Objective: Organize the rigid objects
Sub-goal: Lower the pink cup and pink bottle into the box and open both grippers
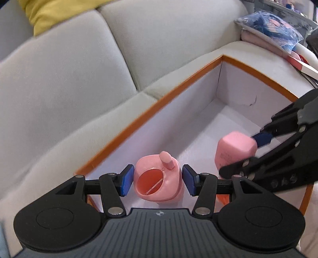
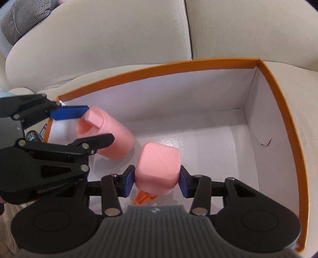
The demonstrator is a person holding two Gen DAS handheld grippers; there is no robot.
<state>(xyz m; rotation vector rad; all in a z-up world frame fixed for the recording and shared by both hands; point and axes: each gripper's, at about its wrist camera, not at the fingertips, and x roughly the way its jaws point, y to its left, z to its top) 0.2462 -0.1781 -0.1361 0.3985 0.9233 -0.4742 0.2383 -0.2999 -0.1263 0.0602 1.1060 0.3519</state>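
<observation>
An orange-rimmed box with white walls [image 1: 222, 79] [image 2: 256, 103] sits on a beige sofa. My left gripper [image 1: 157, 179] [image 2: 93, 127] is inside the box, its blue pads on either side of a pink cup with a spout [image 1: 157, 182] [image 2: 113, 139], with a small gap on each side. My right gripper [image 2: 157, 178] [image 1: 246, 150] is shut on a pink bottle [image 2: 159, 166] [image 1: 236, 148], held base up inside the box. An orange piece [image 2: 144, 198] shows under the bottle.
Sofa cushions [image 1: 79, 79] surround the box. A yellow cushion [image 1: 51, 13] lies at the back left. A blue-patterned bag and folded cloth [image 1: 272, 29] rest on the armrest. A checked fabric [image 2: 23, 17] lies at the upper left of the right wrist view.
</observation>
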